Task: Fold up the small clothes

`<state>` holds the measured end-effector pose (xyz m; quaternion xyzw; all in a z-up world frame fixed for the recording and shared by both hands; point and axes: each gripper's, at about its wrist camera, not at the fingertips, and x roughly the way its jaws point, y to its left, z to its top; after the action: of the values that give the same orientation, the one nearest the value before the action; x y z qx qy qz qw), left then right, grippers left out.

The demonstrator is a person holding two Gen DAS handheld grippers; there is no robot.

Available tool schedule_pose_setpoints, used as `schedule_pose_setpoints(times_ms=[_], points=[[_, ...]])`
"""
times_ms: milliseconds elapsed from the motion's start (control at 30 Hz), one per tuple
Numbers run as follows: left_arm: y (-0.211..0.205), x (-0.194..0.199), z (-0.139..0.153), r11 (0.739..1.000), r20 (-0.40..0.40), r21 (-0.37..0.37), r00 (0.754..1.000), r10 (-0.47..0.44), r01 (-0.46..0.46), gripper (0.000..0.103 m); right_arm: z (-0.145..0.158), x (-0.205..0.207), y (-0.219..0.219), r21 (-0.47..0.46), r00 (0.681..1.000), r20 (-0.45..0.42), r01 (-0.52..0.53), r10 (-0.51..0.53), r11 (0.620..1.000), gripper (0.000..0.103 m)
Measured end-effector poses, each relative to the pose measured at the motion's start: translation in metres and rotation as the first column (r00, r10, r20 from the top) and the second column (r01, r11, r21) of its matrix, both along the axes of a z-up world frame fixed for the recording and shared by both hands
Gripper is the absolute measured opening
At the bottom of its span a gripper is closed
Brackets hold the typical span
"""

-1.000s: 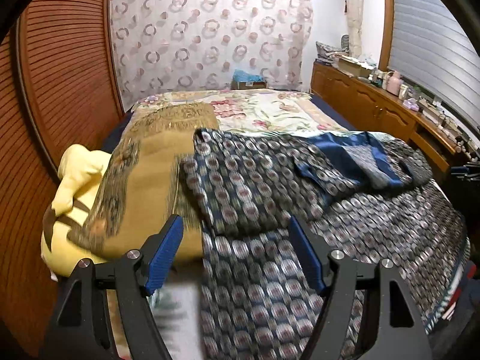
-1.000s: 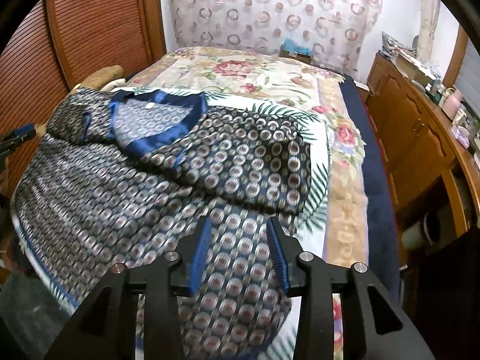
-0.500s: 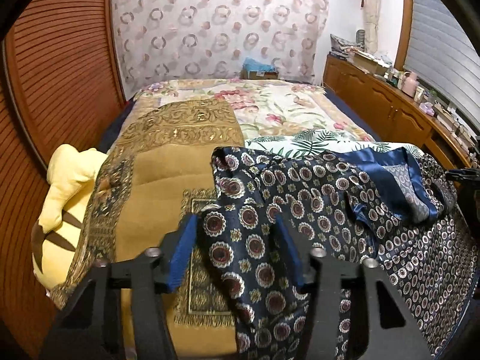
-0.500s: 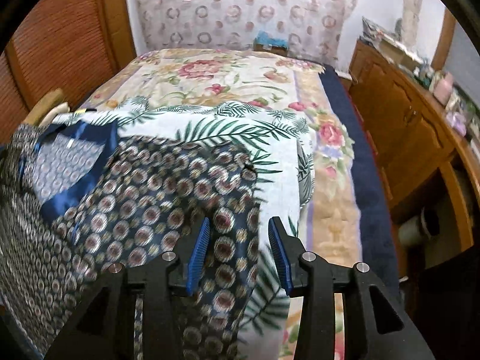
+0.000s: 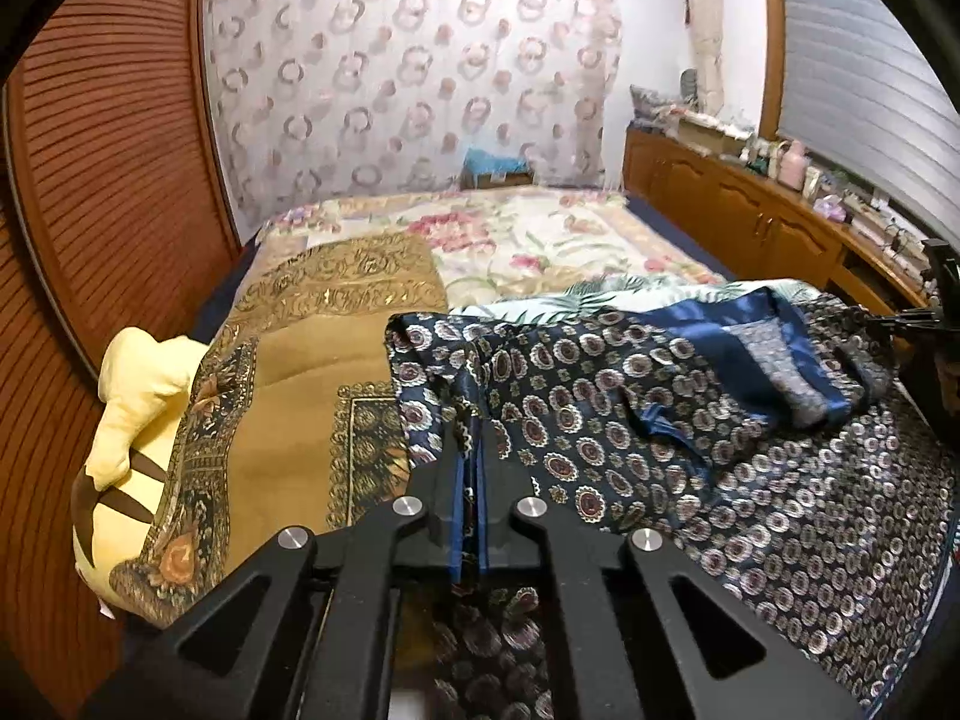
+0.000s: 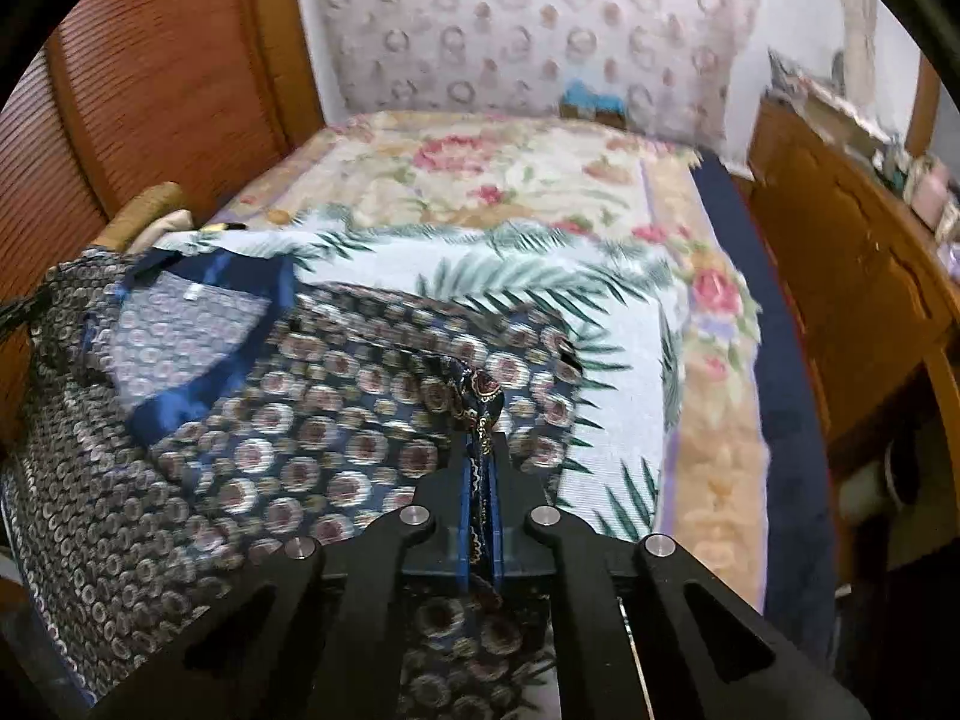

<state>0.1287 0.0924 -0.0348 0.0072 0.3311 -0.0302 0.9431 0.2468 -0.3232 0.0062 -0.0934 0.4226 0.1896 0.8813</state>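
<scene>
A dark blue patterned garment (image 5: 690, 420) with a plain blue collar lies spread on the bed. My left gripper (image 5: 471, 450) is shut on a fold of its left side, the cloth pinched between the blue pads. In the right wrist view the same garment (image 6: 270, 408) lies left of centre, and my right gripper (image 6: 480, 456) is shut on a raised fold of its right edge. The right gripper also shows at the far right of the left wrist view (image 5: 936, 312).
A gold patterned blanket (image 5: 312, 396) and a yellow plush toy (image 5: 126, 420) lie left of the garment. A floral bedspread (image 6: 510, 192) covers the far bed. Wooden louvred doors (image 5: 90, 180) stand left, a wooden cabinet (image 6: 840, 252) with small items right.
Both grippers went from open to shut, each pinching a fold of the garment. Both have moved forward along the bed since a second ago.
</scene>
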Motion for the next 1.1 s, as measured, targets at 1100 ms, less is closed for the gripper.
schedule_pose_setpoints(times_ms=[1100], points=[[0.013, -0.152, -0.033, 0.996, 0.012, -0.046, 0.997, 0.077, -0.076, 0.028, -0.002, -0.216, -0.060, 0.084, 0.987, 0.133, 0.080, -0.090, 0.993, 0.017]])
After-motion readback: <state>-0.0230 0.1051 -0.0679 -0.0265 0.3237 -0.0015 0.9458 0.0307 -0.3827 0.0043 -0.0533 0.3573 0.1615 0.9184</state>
